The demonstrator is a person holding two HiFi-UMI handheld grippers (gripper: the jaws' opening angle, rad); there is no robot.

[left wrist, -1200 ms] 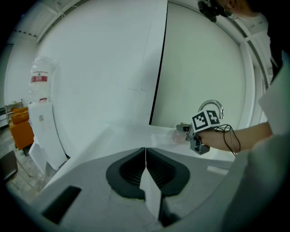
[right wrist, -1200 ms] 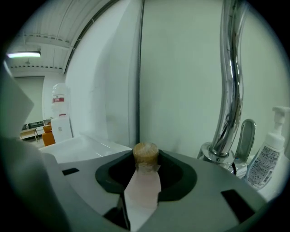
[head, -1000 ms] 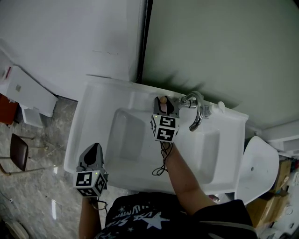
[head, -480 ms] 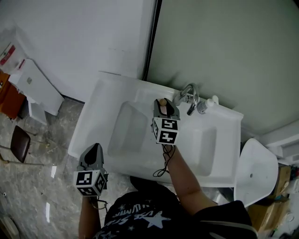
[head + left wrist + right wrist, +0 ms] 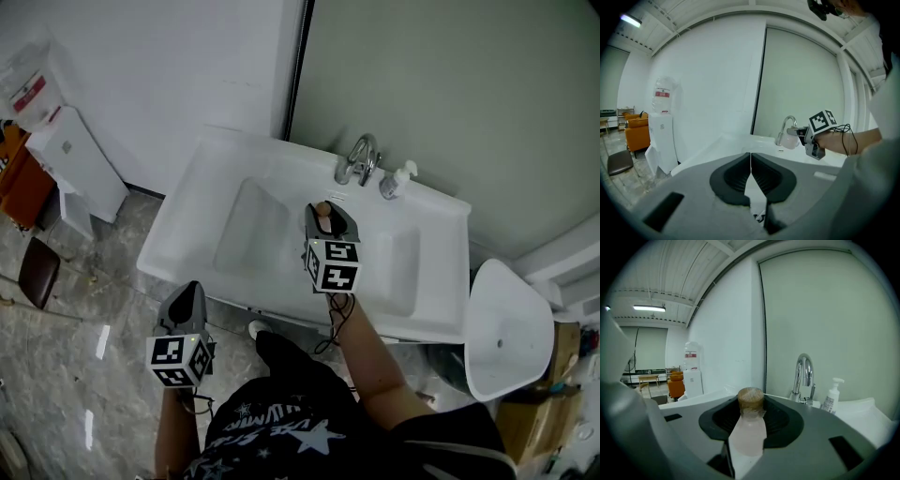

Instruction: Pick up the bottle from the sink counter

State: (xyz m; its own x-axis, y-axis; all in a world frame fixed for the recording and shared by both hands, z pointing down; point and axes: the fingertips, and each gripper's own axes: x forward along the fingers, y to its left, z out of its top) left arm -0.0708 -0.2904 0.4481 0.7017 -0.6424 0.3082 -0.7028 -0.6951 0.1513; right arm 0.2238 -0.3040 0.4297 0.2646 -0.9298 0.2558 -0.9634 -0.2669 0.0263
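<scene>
Aloft, pinching the cork-stoppered bottle (image 5: pixel 749 423) in the right gripper (image 5: pixel 323 212) above mid-sink, well clear of faucet (image 5: pixel 361 159) and soap pump (image 5: pixel 394 180). Holding the left gripper (image 5: pixel 188 296) pressed together beyond the worktop's (image 5: pixel 441 220) front edge, over open floor (image 5: pixel 84 375).

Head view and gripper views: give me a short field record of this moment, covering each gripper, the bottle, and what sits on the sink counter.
Right gripper: shut on the pale pink translucent bottle with a brown round cap
Bottle position: lifted off the white sink counter, held over the basin
Left gripper: jaws together, nothing between them, held low in front of the counter
On the counter: chrome tap; white pump dispenser beside it
Task state: bottle picked up
</scene>
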